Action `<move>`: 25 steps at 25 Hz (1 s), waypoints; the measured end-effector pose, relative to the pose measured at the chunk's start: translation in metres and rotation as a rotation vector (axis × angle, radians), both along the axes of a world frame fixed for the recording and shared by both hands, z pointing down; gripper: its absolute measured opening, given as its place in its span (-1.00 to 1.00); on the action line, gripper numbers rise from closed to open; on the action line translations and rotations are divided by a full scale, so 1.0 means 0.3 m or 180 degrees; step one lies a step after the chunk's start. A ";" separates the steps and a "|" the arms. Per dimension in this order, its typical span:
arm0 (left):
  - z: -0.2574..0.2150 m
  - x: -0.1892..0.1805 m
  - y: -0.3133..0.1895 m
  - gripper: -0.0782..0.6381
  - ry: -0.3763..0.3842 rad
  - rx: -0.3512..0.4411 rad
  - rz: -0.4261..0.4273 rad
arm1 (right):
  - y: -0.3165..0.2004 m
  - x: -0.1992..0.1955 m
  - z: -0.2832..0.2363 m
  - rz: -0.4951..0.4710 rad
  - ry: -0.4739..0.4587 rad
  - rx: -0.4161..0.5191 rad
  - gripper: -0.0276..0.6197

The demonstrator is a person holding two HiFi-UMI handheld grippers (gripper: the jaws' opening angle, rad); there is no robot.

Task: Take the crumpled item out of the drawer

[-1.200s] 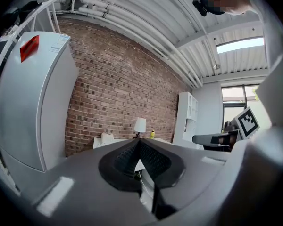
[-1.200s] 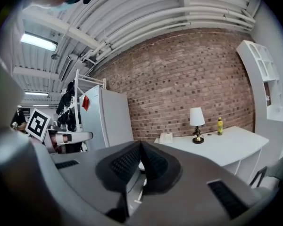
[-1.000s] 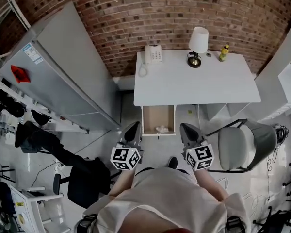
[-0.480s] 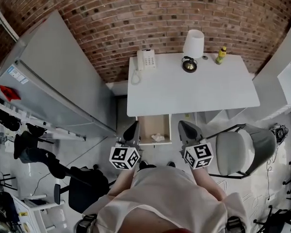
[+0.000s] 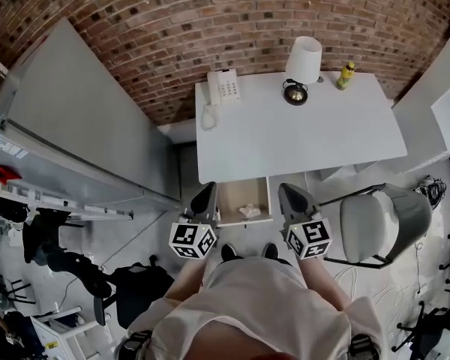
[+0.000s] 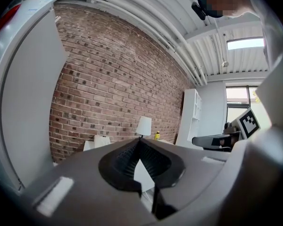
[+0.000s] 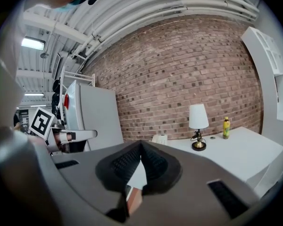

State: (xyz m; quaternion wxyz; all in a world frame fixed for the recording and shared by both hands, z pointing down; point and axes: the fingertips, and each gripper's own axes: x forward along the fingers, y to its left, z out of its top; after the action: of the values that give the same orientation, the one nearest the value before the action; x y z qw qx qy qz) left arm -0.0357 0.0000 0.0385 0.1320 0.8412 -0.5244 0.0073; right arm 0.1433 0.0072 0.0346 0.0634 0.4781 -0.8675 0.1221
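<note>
The crumpled item [image 5: 249,211], a small pale wad, lies on the floor of the open drawer [image 5: 235,198], toward its near right corner. Nothing touches it. The drawer hangs pulled out under the near edge of the white desk [image 5: 300,137], left of centre.

Change noted: a second ago the drawer stood ahead of both tools. Now the left gripper [image 5: 205,199] stands just beside its left wall and the right gripper [image 5: 291,199] a little off its right wall. The person has closed in on the desk, and the tools flank the drawer rather than trail it.

Tool state: both pairs of jaws are pressed together at the tips, with nothing between them. Both point roughly level toward the brick wall [image 5: 210,21], not down into the drawer.

The telephone [image 5: 223,88], lamp [image 5: 303,58] and yellow bottle [image 5: 346,76] stand along the far edge of the desk, well apart from the work. A chair [image 5: 375,227] stands to the right.

Assessment: the approach looks complete and the extraction is not yet begun. The right gripper is the nearer to the item. It would need to part its jaws and tip down.
</note>
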 end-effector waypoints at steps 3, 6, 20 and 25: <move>0.043 -0.029 -0.010 -0.76 0.0003 -0.0104 0.0003 | -0.018 -0.018 0.032 0.0026 0.0027 -0.0073 -0.89; 0.078 -0.050 -0.026 -0.76 0.0007 -0.0189 0.0005 | -0.042 -0.032 0.058 0.0032 0.0056 -0.0128 -0.89; 0.313 -0.061 -0.021 -0.76 -0.0048 -0.0534 0.0212 | -0.063 -0.089 0.277 0.0002 0.0174 -0.0457 -0.89; 0.423 -0.056 -0.019 -0.76 -0.0055 -0.0682 0.0222 | -0.061 -0.080 0.385 0.0024 0.0202 -0.0602 -0.89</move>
State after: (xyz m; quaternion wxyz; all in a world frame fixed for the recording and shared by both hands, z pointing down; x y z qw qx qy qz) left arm -0.0526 -0.0056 0.1654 0.2163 0.8399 -0.4921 0.0751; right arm 0.1193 -0.0110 0.1501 0.1354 0.4768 -0.8479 0.1885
